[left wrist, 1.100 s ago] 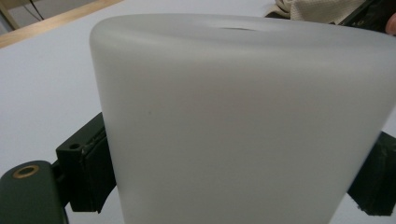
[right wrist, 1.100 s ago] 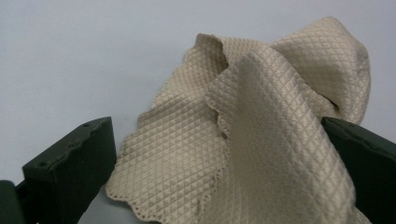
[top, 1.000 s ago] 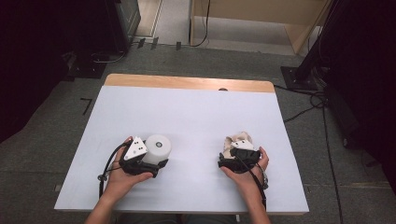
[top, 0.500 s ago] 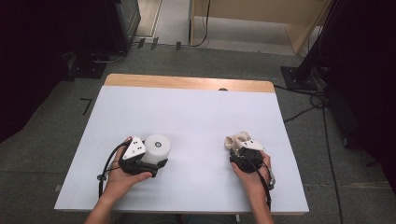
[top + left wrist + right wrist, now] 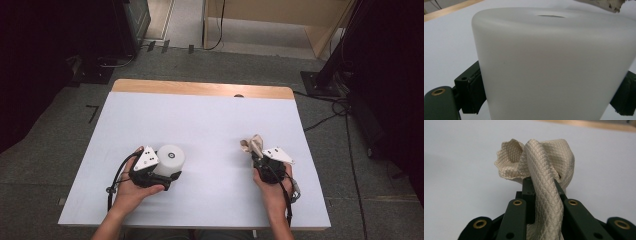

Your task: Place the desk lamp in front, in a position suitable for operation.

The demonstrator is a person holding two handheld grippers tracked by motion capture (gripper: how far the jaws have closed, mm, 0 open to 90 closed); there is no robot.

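- My left gripper [image 5: 159, 175] sits low on the near left part of the white table [image 5: 210, 120], held in my left hand [image 5: 131, 190].
- Its jaws stand wide apart and press on both flanks of a white cylinder [image 5: 170, 158], which stands upright on the table with its flat top facing up.
- In the left gripper view the white cylinder [image 5: 554, 65] takes up nearly the whole frame; one dark pad [image 5: 475, 91] lies against its left wall, and the other jaw shows at the lower right edge, touching the wall there.
- A small dark hole sits in the middle of the cylinder's top.
- My right gripper [image 5: 256, 155] is on the near right part of the table, well apart from the left one, with my right hand [image 5: 274, 187] behind it.
- Its jaws have just been closing and now stand narrow, clamped on a beige cloth [image 5: 251, 145].
- In the right gripper view the beige cloth [image 5: 541, 167] has a fine diamond weave; it is bunched into a loose knot above the jaw tips, and one fold runs down between the jaws toward the camera.
- The cloth seems to be just off the table, though the angle is too poor to be sure.
- A bare wooden strip [image 5: 200, 89] runs along the far edge of the table.
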